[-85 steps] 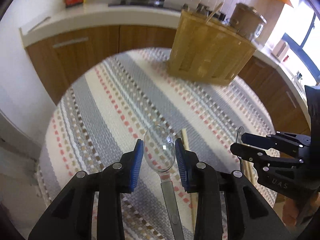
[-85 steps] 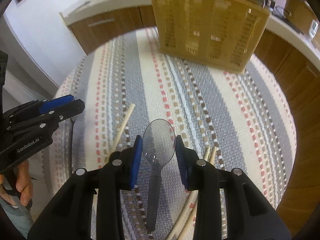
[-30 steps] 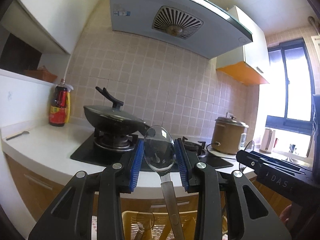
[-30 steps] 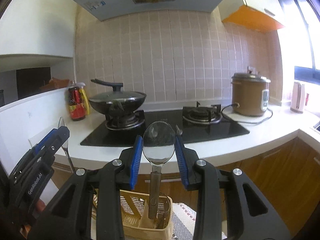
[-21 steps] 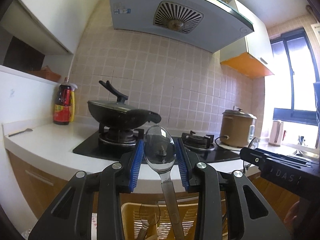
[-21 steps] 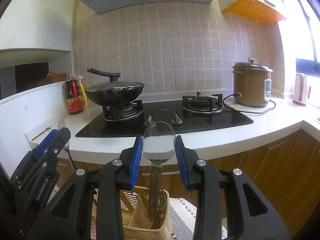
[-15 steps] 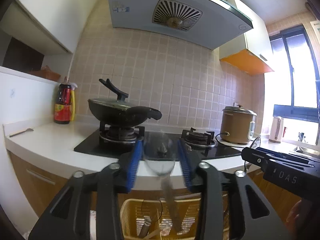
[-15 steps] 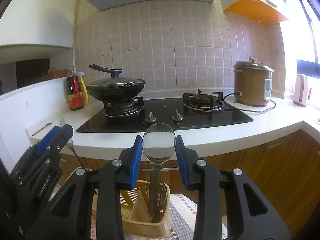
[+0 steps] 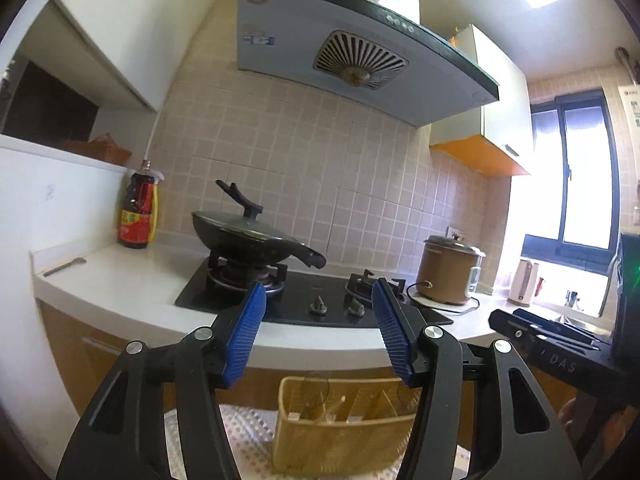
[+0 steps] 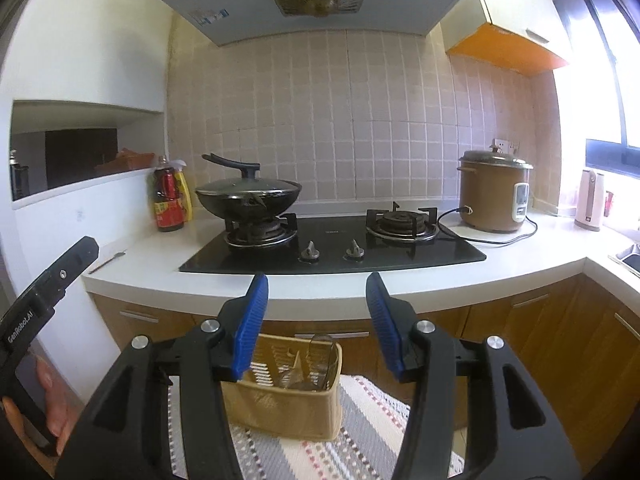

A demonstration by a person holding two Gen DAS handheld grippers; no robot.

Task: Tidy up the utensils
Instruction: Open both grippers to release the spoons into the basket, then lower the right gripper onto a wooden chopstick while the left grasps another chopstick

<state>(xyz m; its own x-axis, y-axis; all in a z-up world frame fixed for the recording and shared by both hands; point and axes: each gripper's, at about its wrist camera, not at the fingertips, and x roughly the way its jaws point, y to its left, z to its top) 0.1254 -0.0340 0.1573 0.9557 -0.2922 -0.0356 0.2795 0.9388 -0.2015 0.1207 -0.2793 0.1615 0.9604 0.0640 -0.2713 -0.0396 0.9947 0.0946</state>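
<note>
Left tool [image 9: 318, 330]: jaws just opened, nothing between them. Right tool [image 10: 312, 322]: likewise, just opened and empty. Both held level above the basket [image 9: 344, 436], evidently to drop spoons [image 10: 320, 364] upright into it. Basket just below and ahead of each tool, on the striped desk cloth [image 10: 360, 448]. Count: one basket; at least two clear spoons inside, exact number unclear.

Right gripper [image 10: 314, 322]: jaws apart, just opening, nothing between.
Basket [image 10: 294, 408]: lower centre, held clear spoons [image 10: 320, 360].
</note>
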